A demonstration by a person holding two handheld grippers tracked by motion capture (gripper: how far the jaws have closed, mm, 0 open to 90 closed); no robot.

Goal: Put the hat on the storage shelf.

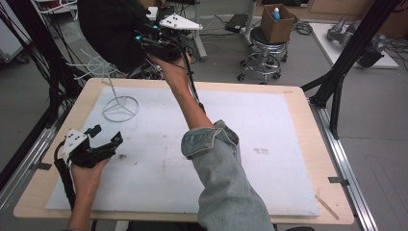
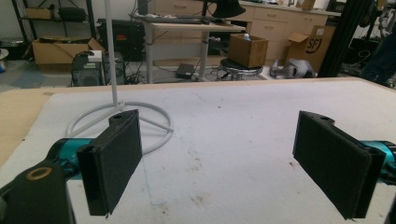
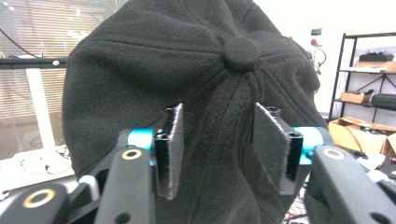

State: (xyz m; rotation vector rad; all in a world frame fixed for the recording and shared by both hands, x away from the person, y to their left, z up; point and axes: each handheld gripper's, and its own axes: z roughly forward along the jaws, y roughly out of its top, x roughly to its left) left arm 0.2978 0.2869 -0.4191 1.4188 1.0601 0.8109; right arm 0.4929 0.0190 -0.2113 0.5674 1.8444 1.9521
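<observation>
A black cap (image 1: 108, 33) hangs high over the table's far left edge, beside the top of a white wire stand (image 1: 119, 108). My right gripper (image 1: 153, 39) is raised to the cap. In the right gripper view the cap (image 3: 196, 60) looms close, with its top button up. A fold of its fabric sits between the two jaws of the right gripper (image 3: 217, 149). My left gripper (image 1: 107, 135) rests low over the white mat (image 1: 269, 139) near the left edge. It is open with nothing between its fingers. The stand's round base (image 2: 154, 123) lies ahead of the left gripper (image 2: 217, 158).
The stand's thin pole and wire arms (image 1: 96, 65) rise at the mat's far left corner. A stool carrying a cardboard box (image 1: 276, 23) stands beyond the table. A black frame post (image 1: 337, 82) slants at the right. Wooden table edge (image 1: 308, 125) borders the mat.
</observation>
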